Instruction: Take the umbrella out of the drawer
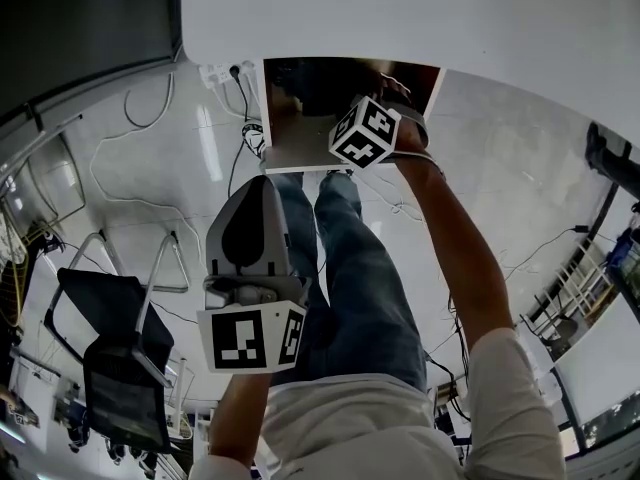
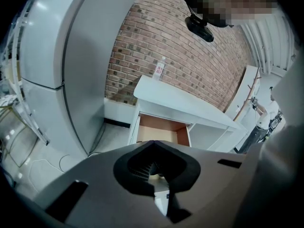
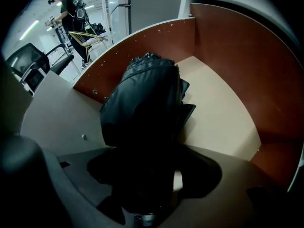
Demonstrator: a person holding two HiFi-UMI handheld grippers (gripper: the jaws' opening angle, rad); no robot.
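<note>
In your head view the marker cube point(image 1: 365, 131) and your right hand point(image 1: 408, 133) cover much of the drawer point(image 1: 300, 118) — the umbrella cannot be made out there at all. Looking along your right claw point(image 3: 154, 177), the umbrella's point(image 3: 142, 103) near end is lost in the dark between the jaws, its outline gone, and the drawer's right wall runs off the picture's edge. From your left claw point(image 2: 154, 167), the claw's own grey body hides the drawer's front and the near part of its floor. The bottle point(image 2: 160, 70) on the desk point(image 2: 190, 106) is too small for you to read its label — and the person point(image 3: 71, 11) far off in the right gripper view is only a small dark figure.
</note>
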